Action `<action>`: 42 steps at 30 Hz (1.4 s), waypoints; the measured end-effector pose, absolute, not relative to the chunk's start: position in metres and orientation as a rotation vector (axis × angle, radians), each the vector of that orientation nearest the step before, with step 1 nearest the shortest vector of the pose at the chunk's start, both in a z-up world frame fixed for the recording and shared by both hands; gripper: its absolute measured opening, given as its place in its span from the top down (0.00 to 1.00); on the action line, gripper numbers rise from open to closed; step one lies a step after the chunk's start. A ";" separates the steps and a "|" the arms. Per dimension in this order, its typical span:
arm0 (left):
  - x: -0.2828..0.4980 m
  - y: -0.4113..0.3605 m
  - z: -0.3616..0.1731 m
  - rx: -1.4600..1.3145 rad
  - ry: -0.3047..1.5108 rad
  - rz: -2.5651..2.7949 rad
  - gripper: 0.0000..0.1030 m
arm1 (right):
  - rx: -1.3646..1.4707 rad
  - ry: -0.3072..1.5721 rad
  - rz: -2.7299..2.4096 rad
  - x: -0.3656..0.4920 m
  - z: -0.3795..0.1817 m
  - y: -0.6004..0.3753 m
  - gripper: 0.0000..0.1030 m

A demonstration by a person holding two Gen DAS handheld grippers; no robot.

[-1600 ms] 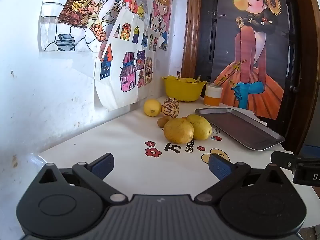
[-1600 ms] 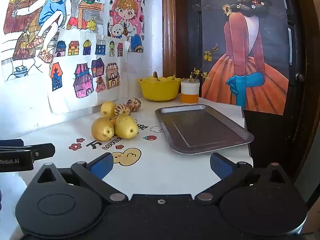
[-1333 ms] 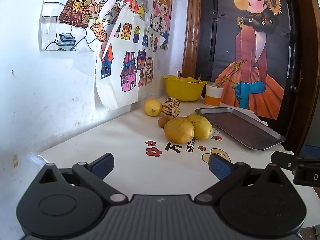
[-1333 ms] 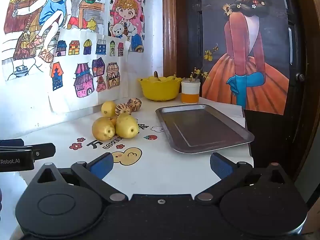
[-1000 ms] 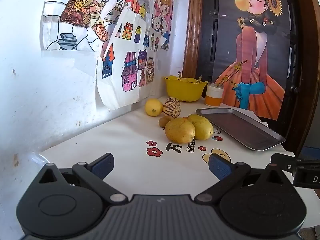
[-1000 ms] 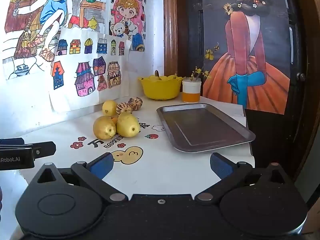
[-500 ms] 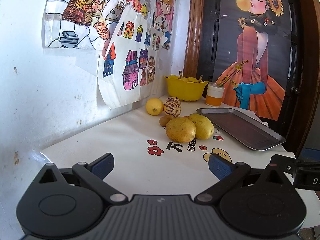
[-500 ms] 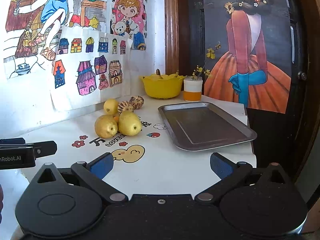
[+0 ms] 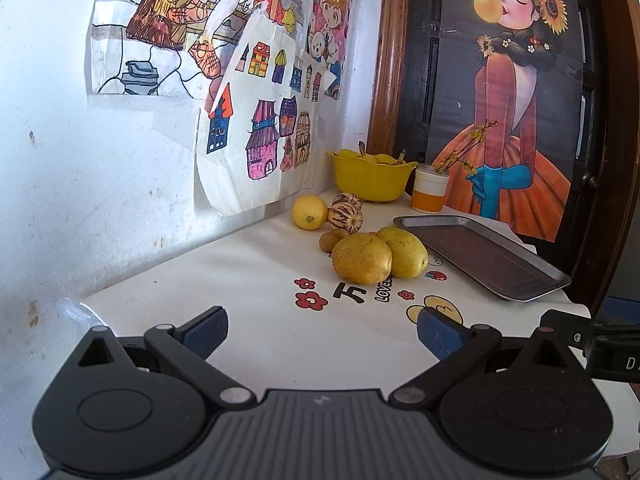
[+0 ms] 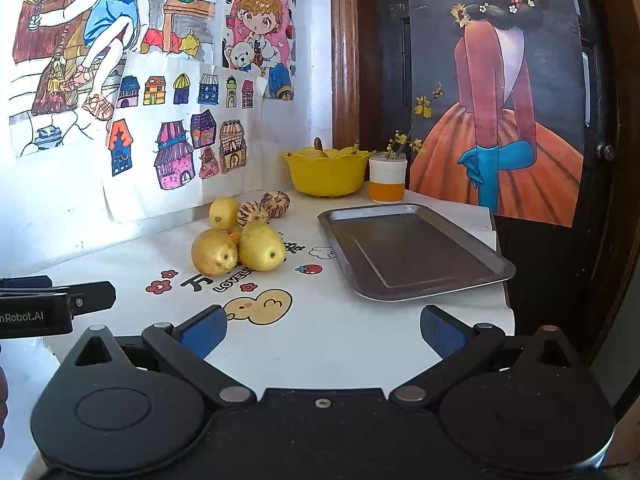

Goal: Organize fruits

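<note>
Both grippers, left gripper (image 9: pixel 322 330) and right gripper (image 10: pixel 323 330), are spread wide and empty, hovering low over the near tabletop (image 9: pixel 256 312). Ahead of them two pears (image 10: pixel 240 252) sit touching, with a lemon (image 10: pixel 224 212) and striped melons (image 10: pixel 264 208) beyond; the empty tray (image 10: pixel 412 252) lies ahead-right. Pears look firm, fairly heavy, smooth-skinned and roll-prone, so I'd clamp across the widest belly, moderate force.

Left black two-finger gripper with blue pads (image 9: pixel 322 330), jaws spread wide, holding nothing, right black two-finger gripper with blue pads (image 10: pixel 323 330) level beside it, jaws equally wide, likewise empty
</note>
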State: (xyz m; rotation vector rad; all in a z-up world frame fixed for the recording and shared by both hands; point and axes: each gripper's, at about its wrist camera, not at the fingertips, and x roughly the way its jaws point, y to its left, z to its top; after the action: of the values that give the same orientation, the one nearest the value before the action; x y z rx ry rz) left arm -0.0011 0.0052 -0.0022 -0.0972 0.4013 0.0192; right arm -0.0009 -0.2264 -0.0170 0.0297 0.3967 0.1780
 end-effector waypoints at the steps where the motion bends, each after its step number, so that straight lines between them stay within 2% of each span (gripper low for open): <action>1: -0.001 0.005 -0.002 -0.097 0.401 0.019 0.00 | 0.030 0.397 0.178 -0.001 -0.017 -0.226 0.00; 34: 0.014 0.008 -0.014 -0.100 0.451 0.025 0.00 | 0.026 0.447 0.184 0.011 -0.023 -0.224 0.00; 42: 0.053 0.025 -0.003 -0.108 0.493 0.018 0.00 | -0.012 0.499 0.334 0.049 0.004 -0.218 0.00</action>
State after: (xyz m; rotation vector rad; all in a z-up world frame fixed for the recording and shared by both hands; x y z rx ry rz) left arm 0.0534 0.0248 -0.0031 -0.1084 0.4930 0.0182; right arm 0.0489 -0.2181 0.0040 -0.0123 0.4992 0.3342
